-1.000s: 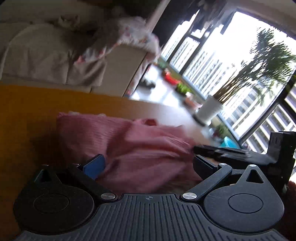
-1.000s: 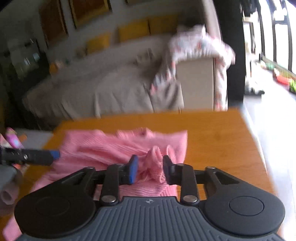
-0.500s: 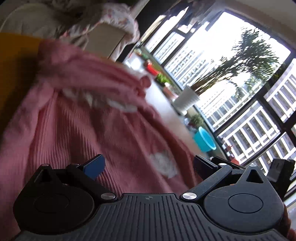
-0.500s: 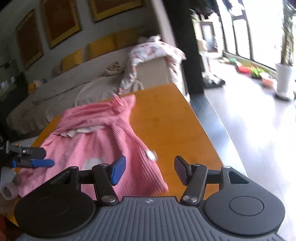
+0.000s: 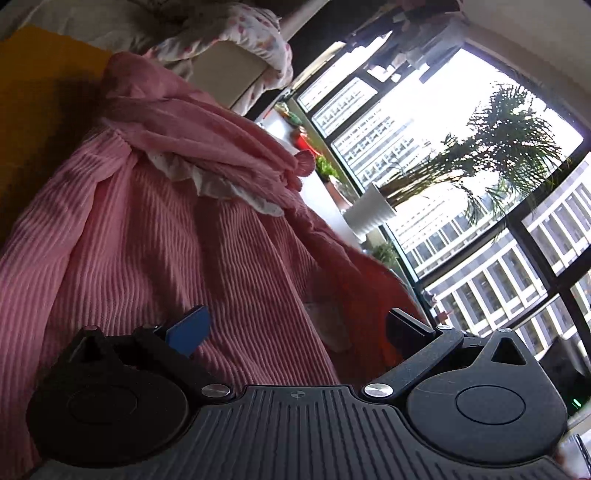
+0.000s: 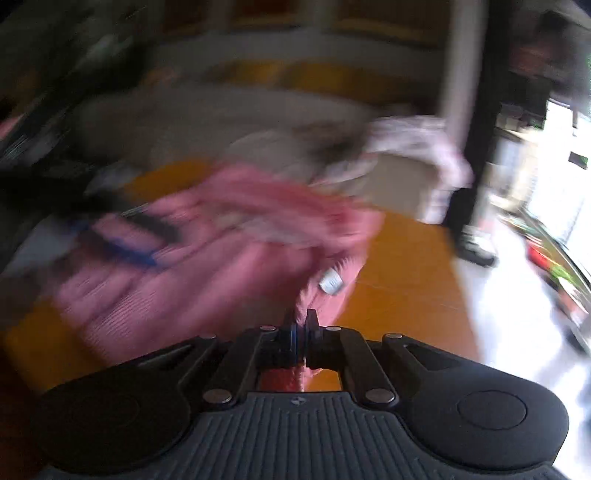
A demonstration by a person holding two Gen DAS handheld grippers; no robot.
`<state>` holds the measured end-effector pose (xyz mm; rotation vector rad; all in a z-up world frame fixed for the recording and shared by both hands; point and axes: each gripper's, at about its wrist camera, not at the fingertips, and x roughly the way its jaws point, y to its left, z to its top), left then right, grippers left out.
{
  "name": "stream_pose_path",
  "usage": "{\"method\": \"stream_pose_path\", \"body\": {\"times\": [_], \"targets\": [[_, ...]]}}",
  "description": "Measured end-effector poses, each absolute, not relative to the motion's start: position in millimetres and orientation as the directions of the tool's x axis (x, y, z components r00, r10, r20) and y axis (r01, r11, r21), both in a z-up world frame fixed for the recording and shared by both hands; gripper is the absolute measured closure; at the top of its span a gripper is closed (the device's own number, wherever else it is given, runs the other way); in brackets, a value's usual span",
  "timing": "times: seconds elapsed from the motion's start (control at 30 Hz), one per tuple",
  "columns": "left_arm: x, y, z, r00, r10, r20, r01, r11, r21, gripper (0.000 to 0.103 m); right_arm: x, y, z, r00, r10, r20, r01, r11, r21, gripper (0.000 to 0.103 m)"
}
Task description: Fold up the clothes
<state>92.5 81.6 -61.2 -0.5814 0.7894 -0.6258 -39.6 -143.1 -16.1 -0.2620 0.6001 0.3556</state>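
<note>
A pink ribbed garment (image 5: 177, 251) with a white lace trim (image 5: 207, 184) lies on the orange table (image 5: 40, 96) and fills the left wrist view. My left gripper (image 5: 295, 328) hovers low over it, open, with only cloth lying under the gap. The right wrist view is motion-blurred. There the garment (image 6: 221, 251) spreads across the table (image 6: 402, 280), a white tag (image 6: 330, 282) showing at its near right edge. My right gripper (image 6: 300, 328) is shut on that near edge. The left gripper (image 6: 129, 240) shows as a dark blur at the garment's left side.
A beige sofa (image 6: 207, 122) with a floral cloth (image 5: 255, 33) over its arm stands behind the table. The table's right edge drops to a pale floor (image 6: 517, 314). A palm in a white pot (image 5: 369, 212) stands by the large window (image 5: 480, 184).
My right gripper, open half a second ago, has shut on the garment's near edge and is moving fast. The left gripper stays open and now sits lower and closer over the cloth.
</note>
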Motion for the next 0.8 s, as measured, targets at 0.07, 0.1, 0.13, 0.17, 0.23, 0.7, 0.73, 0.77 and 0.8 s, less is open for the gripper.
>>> {"method": "stream_pose_path", "body": {"times": [0.07,0.1,0.13,0.17,0.23,0.7,0.73,0.77,0.8], "targets": [[92.1,82.1,-61.8,0.550,-0.698,-0.459,0.290,0.675,-0.679,0.000,-41.6,-120.1,-18.9,0.719,0.258,-0.645,-0.499,0.838,-0.221,0.099],[91.8,82.2,-62.0,0.552,-0.697,-0.458,0.291,0.675,-0.678,0.000,-42.5,-110.8,-25.3,0.695,0.249,-0.674,-0.535,0.806,-0.254,0.099],[91.5,81.9,-61.8,0.552,-0.697,-0.457,0.294,0.676,-0.676,0.000,-44.8,-105.6,-28.0,0.690,0.237,-0.684,-0.553,0.782,-0.288,0.099],[90.8,82.3,-61.9,0.552,-0.697,-0.457,0.298,0.677,-0.673,0.000,-47.0,-100.6,-30.4,0.687,0.224,-0.691,-0.569,0.757,-0.321,0.098],[90.1,83.3,-61.9,0.551,-0.698,-0.456,0.302,0.677,-0.672,0.000,-49.4,-96.5,-29.2,0.664,0.230,-0.711,-0.598,0.734,-0.321,0.093],[26.8,149.0,-12.8,0.710,-0.490,-0.506,0.288,0.857,-0.427,0.000,-63.0,-129.0,7.6,0.676,0.353,-0.647,-0.549,0.826,-0.123,0.065],[23.6,154.4,-16.6,0.708,-0.471,-0.526,0.266,0.868,-0.420,0.000,-62.4,-128.8,5.5,0.669,0.355,-0.653,-0.553,0.825,-0.117,0.065],[21.0,158.2,-19.8,0.704,-0.457,-0.543,0.248,0.875,-0.415,0.000,-61.8,-128.5,3.3,0.662,0.357,-0.659,-0.556,0.824,-0.112,0.065],[18.4,161.6,-23.0,0.701,-0.444,-0.559,0.232,0.882,-0.409,0.000,-61.1,-128.3,1.2,0.655,0.359,-0.665,-0.559,0.822,-0.107,0.065]]}}
